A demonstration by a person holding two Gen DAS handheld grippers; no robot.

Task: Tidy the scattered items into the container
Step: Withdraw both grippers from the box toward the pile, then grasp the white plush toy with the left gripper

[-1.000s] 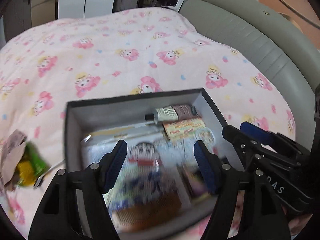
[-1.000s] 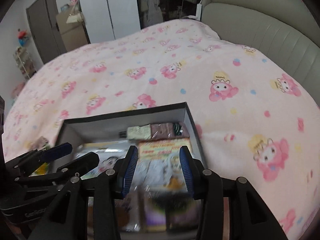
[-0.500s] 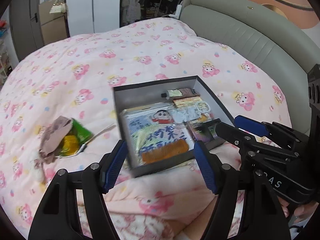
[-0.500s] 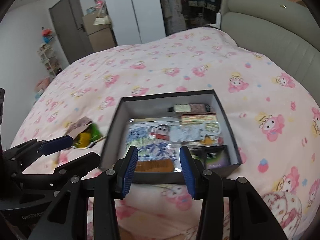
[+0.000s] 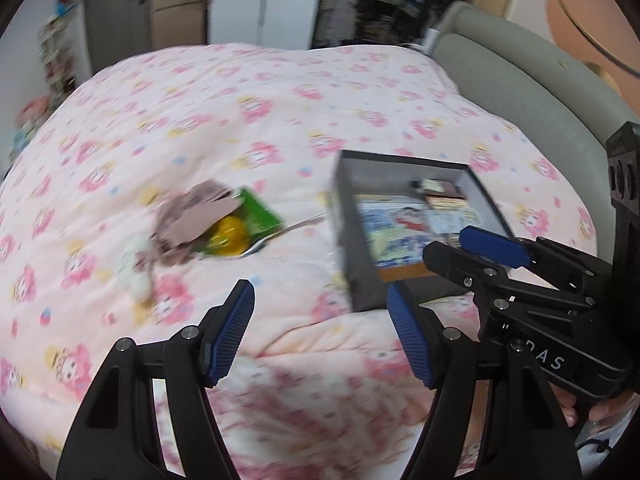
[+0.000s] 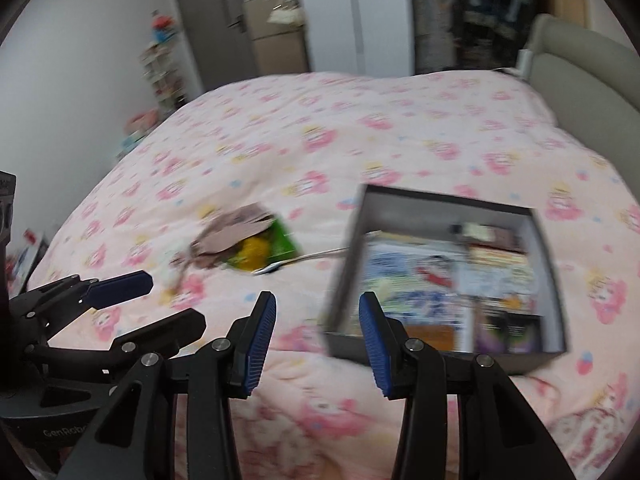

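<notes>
Since the earlier frames both grippers have been drawn back and swung leftward: the dark grey rectangular cardboard box, which was filling the lower middle of both views, is now being seen off to the right, and a scattered pile is being brought into view to its left.

The box is being carried by the pink quilt printed with cartoon figures on the bed. Inside it a flat packet printed with a cartoon boy is lying, with smaller packets packed along the far and right-hand walls; the details are being blurred by motion.

Left of the box, and apart from it, the pile is lying on the quilt: a brownish-pink crumpled cloth is draped partly over a green packet and a yellow rounded item. A slim silvery utensil, possibly a spoon, is stretched between the pile and the box.

The left gripper is being held above the quilt with its jaws spread wide and nothing between them. The right gripper is being held with its jaws parted more narrowly, also empty, in front of the box's near left corner. Each gripper is being seen at the edge of the other's view.
</notes>
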